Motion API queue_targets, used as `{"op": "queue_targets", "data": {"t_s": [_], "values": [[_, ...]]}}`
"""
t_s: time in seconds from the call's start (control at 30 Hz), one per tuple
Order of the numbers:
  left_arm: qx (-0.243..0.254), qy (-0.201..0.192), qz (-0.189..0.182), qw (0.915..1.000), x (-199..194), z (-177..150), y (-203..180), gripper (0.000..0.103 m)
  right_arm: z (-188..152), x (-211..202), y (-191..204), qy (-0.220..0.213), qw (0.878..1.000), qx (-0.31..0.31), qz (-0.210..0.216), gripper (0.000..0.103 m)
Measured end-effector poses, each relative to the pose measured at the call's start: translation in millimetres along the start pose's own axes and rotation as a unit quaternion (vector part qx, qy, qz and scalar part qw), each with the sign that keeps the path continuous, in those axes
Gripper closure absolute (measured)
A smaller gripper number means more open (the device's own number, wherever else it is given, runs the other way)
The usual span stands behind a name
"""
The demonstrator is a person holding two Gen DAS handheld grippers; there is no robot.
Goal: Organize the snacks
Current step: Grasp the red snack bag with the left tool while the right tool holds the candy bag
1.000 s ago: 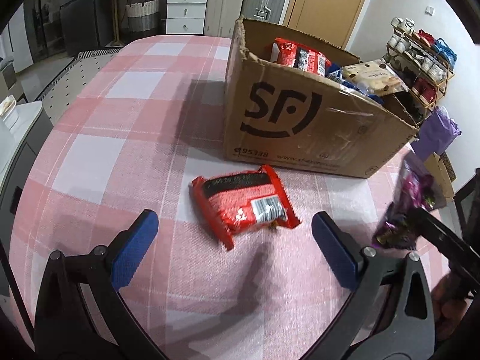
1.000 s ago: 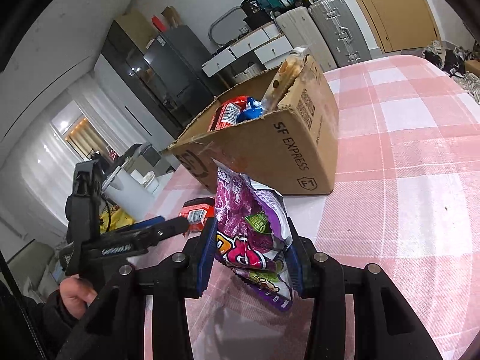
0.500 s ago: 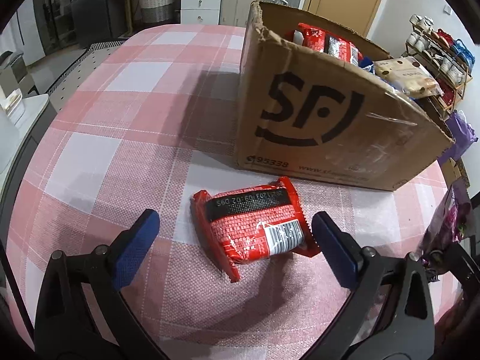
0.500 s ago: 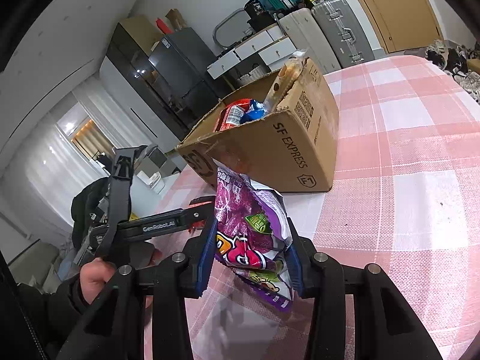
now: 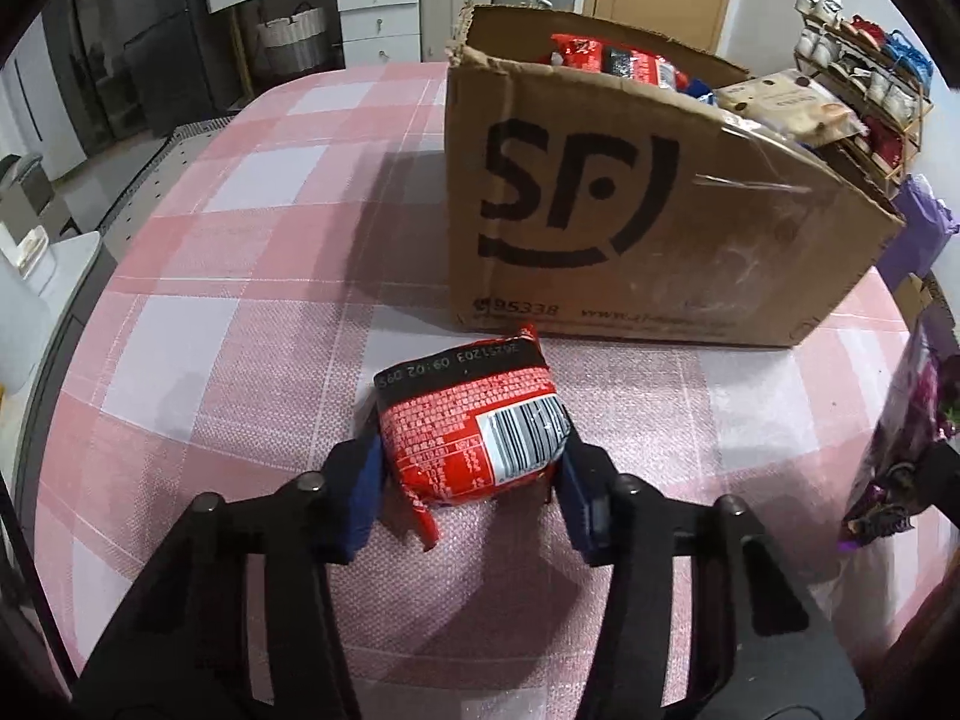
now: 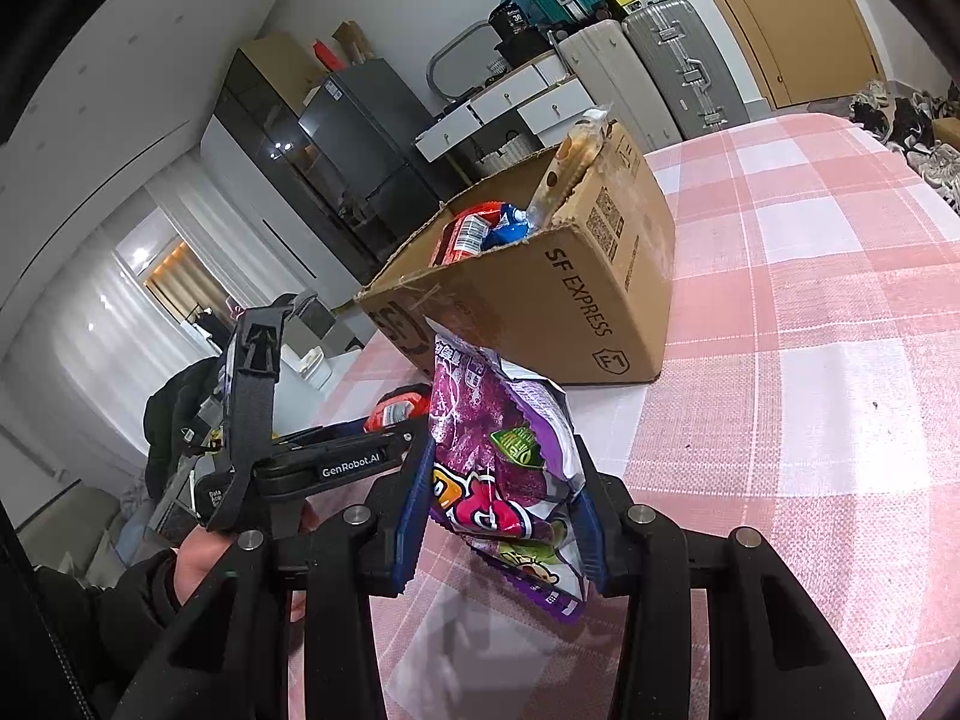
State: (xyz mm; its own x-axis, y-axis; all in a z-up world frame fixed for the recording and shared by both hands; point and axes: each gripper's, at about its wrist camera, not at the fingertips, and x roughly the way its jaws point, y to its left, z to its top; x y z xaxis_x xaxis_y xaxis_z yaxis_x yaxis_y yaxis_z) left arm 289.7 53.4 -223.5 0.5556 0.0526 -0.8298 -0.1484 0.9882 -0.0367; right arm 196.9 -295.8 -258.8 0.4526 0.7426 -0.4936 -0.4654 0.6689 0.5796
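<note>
Looking along my left gripper (image 5: 471, 480), its blue pads press both sides of the red snack pack (image 5: 474, 426), which lies on the pink checked tablecloth (image 5: 240, 330) just in front of the cardboard box (image 5: 630, 228) of snacks. Along my right gripper (image 6: 501, 519), the pads are clamped on the purple snack bag (image 6: 504, 468), upright above the cloth near the box (image 6: 540, 294).

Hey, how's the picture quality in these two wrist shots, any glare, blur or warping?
Left wrist view: strong fisheye bending with dark corners; the cardboard box casts a soft shadow leftward; the red snack pack in the left gripper is sharp. Right wrist view: same warping; the bright window at left is blown out; the purple snack bag in the right gripper is crisp.
</note>
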Motion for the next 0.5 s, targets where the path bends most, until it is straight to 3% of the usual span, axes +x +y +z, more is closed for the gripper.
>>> {"op": "queue_targets", "data": {"t_s": [0.5], "values": [[-0.007, -0.032, -0.014, 0.9994, -33, -8, 17, 0.059, -5, -22, 26, -0.013, 1.0, -0.02, -0.012, 0.061]]}}
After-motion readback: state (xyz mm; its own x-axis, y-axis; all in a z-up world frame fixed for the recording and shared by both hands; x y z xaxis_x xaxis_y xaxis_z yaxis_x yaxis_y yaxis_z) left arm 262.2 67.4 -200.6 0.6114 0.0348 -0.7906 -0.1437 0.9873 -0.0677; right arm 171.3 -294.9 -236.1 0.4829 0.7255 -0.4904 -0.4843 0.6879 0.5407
